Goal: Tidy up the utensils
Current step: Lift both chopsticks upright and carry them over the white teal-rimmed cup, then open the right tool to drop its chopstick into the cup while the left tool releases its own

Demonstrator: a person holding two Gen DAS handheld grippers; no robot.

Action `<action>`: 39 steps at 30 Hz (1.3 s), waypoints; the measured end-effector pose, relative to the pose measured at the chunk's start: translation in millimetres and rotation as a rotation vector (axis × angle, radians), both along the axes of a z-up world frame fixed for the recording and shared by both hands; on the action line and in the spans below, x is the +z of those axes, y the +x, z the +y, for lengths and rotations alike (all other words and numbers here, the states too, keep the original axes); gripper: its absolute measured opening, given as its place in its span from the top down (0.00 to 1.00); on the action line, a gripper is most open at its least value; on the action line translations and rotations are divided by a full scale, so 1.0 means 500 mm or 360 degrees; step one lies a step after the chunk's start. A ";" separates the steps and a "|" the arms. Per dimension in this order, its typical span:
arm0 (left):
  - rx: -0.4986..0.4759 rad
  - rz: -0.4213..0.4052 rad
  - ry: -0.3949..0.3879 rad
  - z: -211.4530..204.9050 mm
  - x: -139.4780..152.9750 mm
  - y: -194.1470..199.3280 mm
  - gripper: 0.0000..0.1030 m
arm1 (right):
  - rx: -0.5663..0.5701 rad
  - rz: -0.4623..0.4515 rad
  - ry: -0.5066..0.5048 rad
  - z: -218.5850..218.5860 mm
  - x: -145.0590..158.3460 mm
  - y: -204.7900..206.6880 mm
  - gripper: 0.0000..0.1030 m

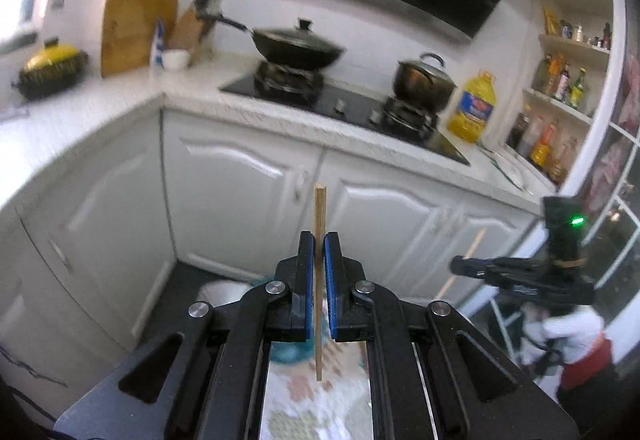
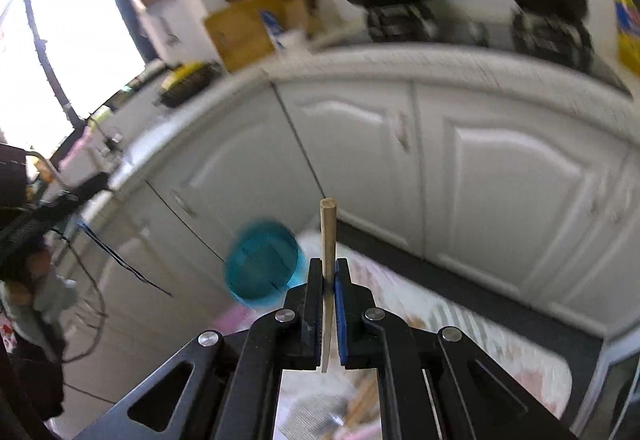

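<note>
My left gripper (image 1: pixel 319 240) is shut on a thin square wooden chopstick (image 1: pixel 319 215) that stands upright between its blue pads, high above the patterned cloth (image 1: pixel 316 396). My right gripper (image 2: pixel 329 266) is shut on a second, rounder wooden chopstick (image 2: pixel 328 232), also upright. The left wrist view shows the right gripper (image 1: pixel 460 266) at the far right, its chopstick (image 1: pixel 474 244) slanting through the jaws. A translucent blue cup (image 2: pixel 262 266) sits just left of the right gripper's fingers; its rim (image 1: pixel 260 282) peeks behind the left gripper. More wooden utensils (image 2: pixel 362 400) lie blurred on the cloth below.
White cabinet doors (image 1: pixel 240 179) and an L-shaped white counter (image 1: pixel 280 115) stand ahead. On it are a hob with a black wok (image 1: pixel 298 47) and a steel pot (image 1: pixel 424 79), a yellow oil bottle (image 1: pixel 472 107), a cutting board (image 1: pixel 136 33) and a yellow casserole (image 1: pixel 50 67). A person's sleeve (image 1: pixel 576 336) is at right.
</note>
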State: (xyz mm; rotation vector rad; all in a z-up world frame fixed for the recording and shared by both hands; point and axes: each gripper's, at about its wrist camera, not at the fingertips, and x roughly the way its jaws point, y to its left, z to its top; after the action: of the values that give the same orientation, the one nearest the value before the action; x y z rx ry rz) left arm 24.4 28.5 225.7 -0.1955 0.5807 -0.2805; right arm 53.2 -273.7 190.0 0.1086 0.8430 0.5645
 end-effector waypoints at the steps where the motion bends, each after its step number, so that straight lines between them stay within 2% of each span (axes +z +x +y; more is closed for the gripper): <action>1: 0.0028 -0.0007 0.0010 0.005 0.002 0.012 0.96 | 0.0026 -0.0044 0.0011 0.020 0.026 0.007 0.95; 5: 0.0115 -0.0026 0.0080 0.011 -0.011 0.054 0.96 | 0.0078 -0.0144 0.0052 0.094 0.082 0.046 0.95; 11: 0.0191 0.0007 0.0161 0.004 -0.081 0.106 0.96 | 0.0094 -0.0173 -0.0064 0.198 0.068 0.113 0.95; 23: 0.0225 0.0245 0.0170 -0.007 -0.230 0.169 0.96 | 0.0110 0.0128 -0.0095 0.256 -0.120 0.211 0.95; 28: 0.0239 0.0300 0.0188 -0.013 -0.257 0.174 0.96 | 0.0142 0.0225 -0.0104 0.268 -0.177 0.223 0.95; 32: 0.0255 0.0316 0.0200 -0.015 -0.263 0.173 0.96 | 0.0128 0.0241 -0.0087 0.260 -0.190 0.217 0.95; 33: 0.0258 0.0317 0.0197 -0.015 -0.264 0.171 0.96 | 0.0122 0.0240 -0.0084 0.256 -0.190 0.214 0.93; 35: 0.0262 0.0322 0.0194 -0.015 -0.264 0.171 0.94 | 0.0115 0.0236 -0.0078 0.250 -0.187 0.207 0.81; 36: 0.0264 0.0325 0.0193 -0.014 -0.264 0.171 0.93 | 0.0113 0.0232 -0.0074 0.247 -0.186 0.202 0.69; 38: 0.0271 0.0333 0.0195 -0.013 -0.265 0.168 0.85 | 0.0114 0.0229 -0.0076 0.245 -0.184 0.195 0.67; 39: 0.0271 0.0335 0.0195 -0.013 -0.264 0.166 0.84 | 0.0110 0.0228 -0.0084 0.244 -0.184 0.192 0.67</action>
State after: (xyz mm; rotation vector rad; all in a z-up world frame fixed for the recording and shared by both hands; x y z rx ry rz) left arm 107.2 22.1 93.6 -0.1559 0.7825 -0.0587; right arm 149.1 -151.6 97.9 0.0726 1.0035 0.6038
